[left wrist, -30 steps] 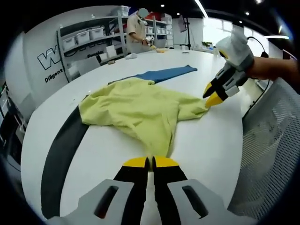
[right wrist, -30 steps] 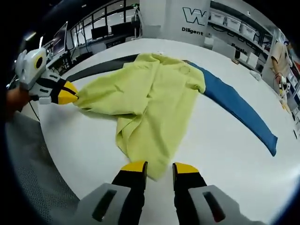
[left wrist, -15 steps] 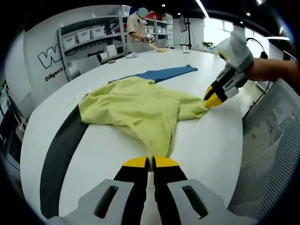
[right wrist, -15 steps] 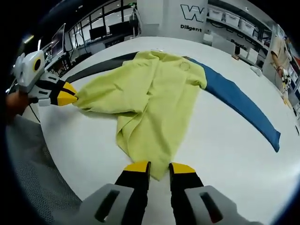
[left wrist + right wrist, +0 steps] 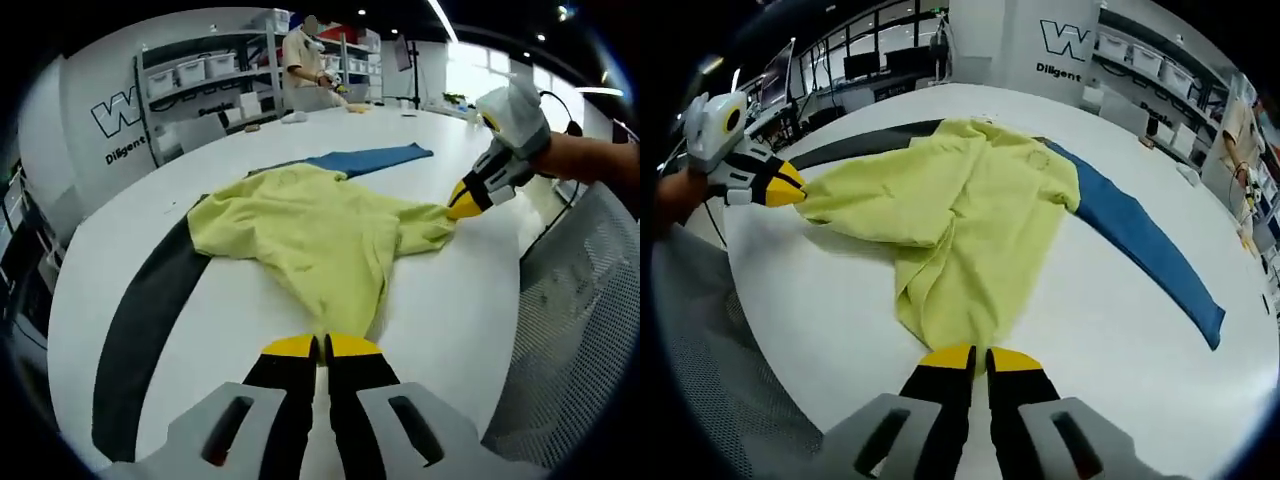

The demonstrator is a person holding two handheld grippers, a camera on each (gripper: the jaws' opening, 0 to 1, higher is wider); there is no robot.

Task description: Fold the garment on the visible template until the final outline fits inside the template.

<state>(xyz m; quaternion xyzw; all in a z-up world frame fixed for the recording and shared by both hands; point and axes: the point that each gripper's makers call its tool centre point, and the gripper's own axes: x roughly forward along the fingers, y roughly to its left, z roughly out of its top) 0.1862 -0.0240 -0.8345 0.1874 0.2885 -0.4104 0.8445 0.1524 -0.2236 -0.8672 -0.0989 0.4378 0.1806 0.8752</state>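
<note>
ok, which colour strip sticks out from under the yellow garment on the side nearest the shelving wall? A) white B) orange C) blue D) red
C: a blue strip runs out from under the yellow garment toward the shelving side, also seen in the left gripper view; a dark strip extends the other way.

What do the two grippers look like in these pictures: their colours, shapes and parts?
Both are alike. The left gripper has two black jaws with yellow tips, rising from pale grey shells with slot-shaped openings. The right gripper has the same build. Seen from the side, its body is white and grey with black panels, tapering toward the tips.
</note>
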